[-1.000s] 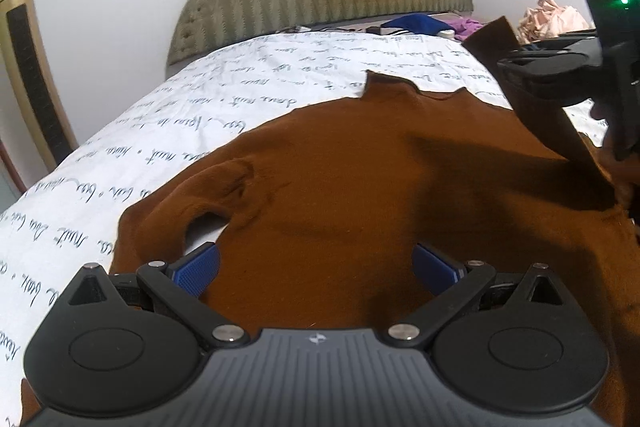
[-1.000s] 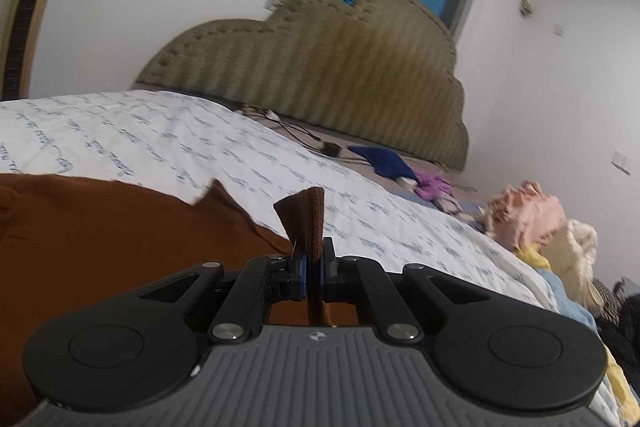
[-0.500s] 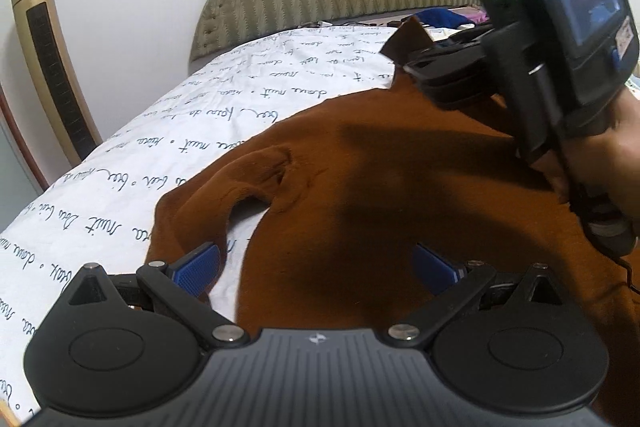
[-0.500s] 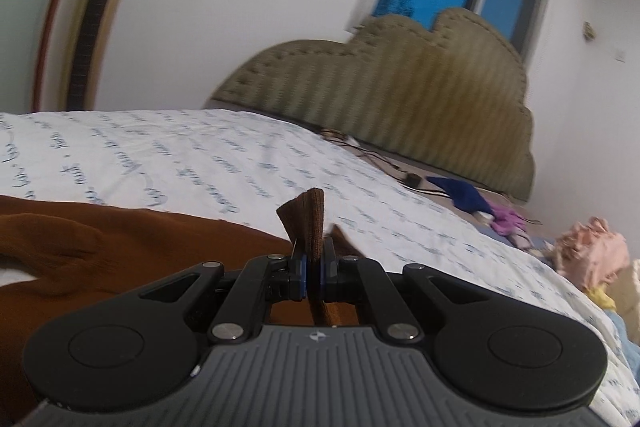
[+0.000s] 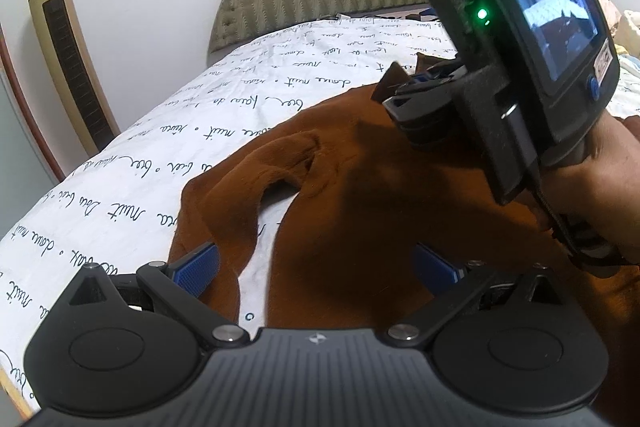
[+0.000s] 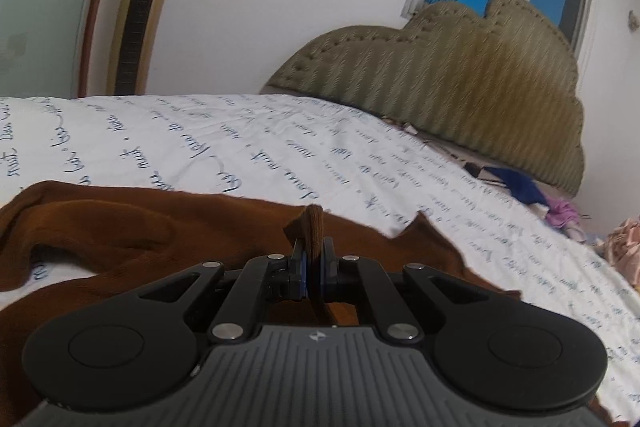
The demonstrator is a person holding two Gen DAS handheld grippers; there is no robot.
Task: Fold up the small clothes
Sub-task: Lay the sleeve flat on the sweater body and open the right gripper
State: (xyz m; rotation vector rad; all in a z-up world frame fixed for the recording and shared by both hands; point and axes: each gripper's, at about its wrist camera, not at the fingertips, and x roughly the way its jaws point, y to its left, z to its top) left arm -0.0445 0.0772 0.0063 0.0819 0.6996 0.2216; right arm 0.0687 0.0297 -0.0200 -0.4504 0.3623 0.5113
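A brown sweater point(image 5: 360, 195) lies spread on the white bedsheet point(image 5: 192, 131), its left sleeve point(image 5: 248, 187) bunched in a loop. My left gripper point(image 5: 316, 269) hovers open just above the sweater's lower part, with its blue pads point(image 5: 198, 265) wide apart. My right gripper point(image 6: 314, 267) is shut on a pinched fold of the brown sweater point(image 6: 120, 227); the cloth sticks up between the pads. In the left wrist view the right gripper point(image 5: 404, 93) hangs over the sweater's upper middle, held by a hand point(image 5: 600, 179) at right.
The bedsheet point(image 6: 280, 155) carries printed handwriting. A padded olive headboard point(image 6: 460, 83) stands at the far end. A tall gold fan tower point(image 5: 64, 51) is at left. Loose clothes point(image 6: 560, 211), blue, purple and pink, lie at the bed's far right.
The right gripper has carried its pinched fold of sweater leftward across the garment and slightly down. The left gripper has stayed open in about the same place.
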